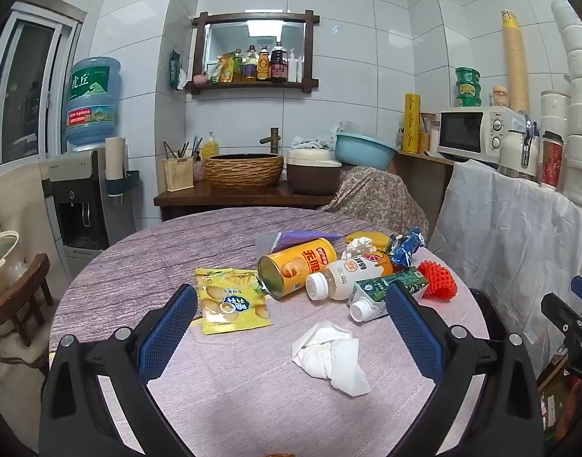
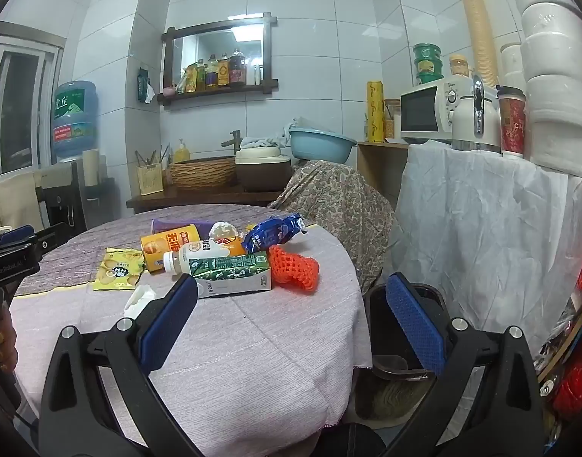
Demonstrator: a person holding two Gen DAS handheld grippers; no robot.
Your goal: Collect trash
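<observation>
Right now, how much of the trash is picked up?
None yet, it looks like. Both grippers, left and right, have open, empty jaws. The crumpled tissue, yellow snack bag, chip can, bottle, carton and red foam net all lie on the table.

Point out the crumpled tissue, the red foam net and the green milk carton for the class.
crumpled tissue (image 1: 331, 356): left wrist view, middle of the wad.
red foam net (image 2: 294, 268): right wrist view, centre of the mesh.
green milk carton (image 2: 231, 272): right wrist view, printed side panel.

On the table (image 1: 111, 266): can (image 1: 296, 266) centre, packet (image 1: 230, 299) left, carton (image 1: 386, 291) right, tissue (image 1: 331, 356) in front.
</observation>
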